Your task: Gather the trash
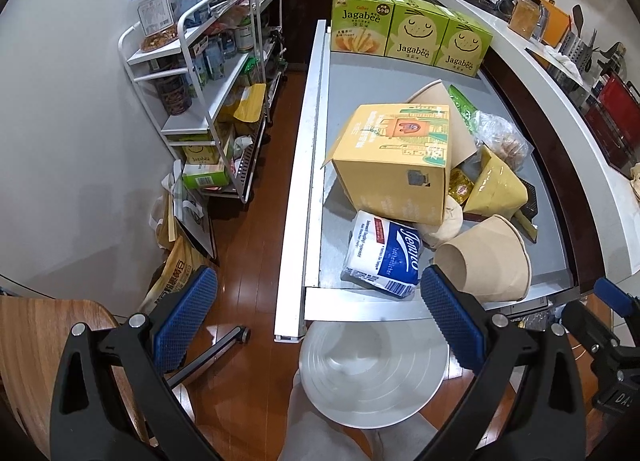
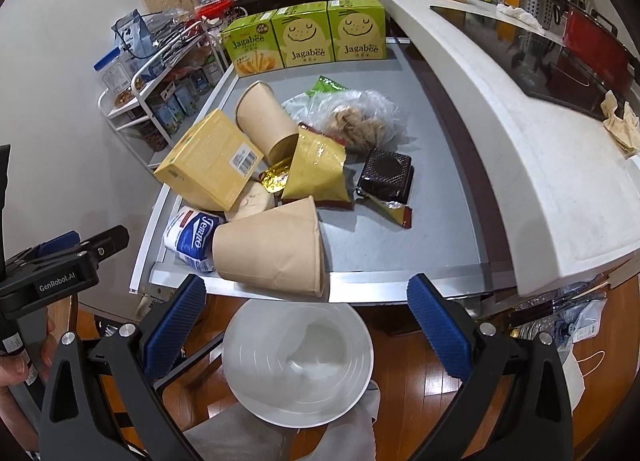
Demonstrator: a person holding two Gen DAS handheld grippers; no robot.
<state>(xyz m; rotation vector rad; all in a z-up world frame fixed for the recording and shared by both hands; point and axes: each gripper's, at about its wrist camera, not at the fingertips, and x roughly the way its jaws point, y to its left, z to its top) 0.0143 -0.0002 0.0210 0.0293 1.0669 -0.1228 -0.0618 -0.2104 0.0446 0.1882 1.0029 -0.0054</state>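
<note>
A pile of trash lies on the grey table [image 1: 340, 73] [image 2: 400, 237]: a yellow carton [image 1: 394, 161] [image 2: 212, 163], a Tempo tissue pack [image 1: 384, 257] [image 2: 190, 239], a brown paper cup on its side at the front edge [image 1: 486, 261] [image 2: 272, 251], a second paper cup [image 2: 266, 123], a gold snack bag [image 1: 496, 185] [image 2: 318, 171], a clear plastic bag [image 2: 360, 117] and a black tray [image 2: 386, 175]. A white bin [image 1: 374, 375] [image 2: 298, 361] stands below the front edge. My left gripper [image 1: 316, 319] and right gripper [image 2: 306, 319] are open and empty above the bin.
Three green Jagabee boxes [image 1: 408, 35] [image 2: 308, 41] stand at the table's far end. A white wire shelf cart [image 1: 200, 73] stands left of the table. A white counter [image 2: 500, 121] runs along the right. A wooden chair [image 1: 40, 341] is at the near left.
</note>
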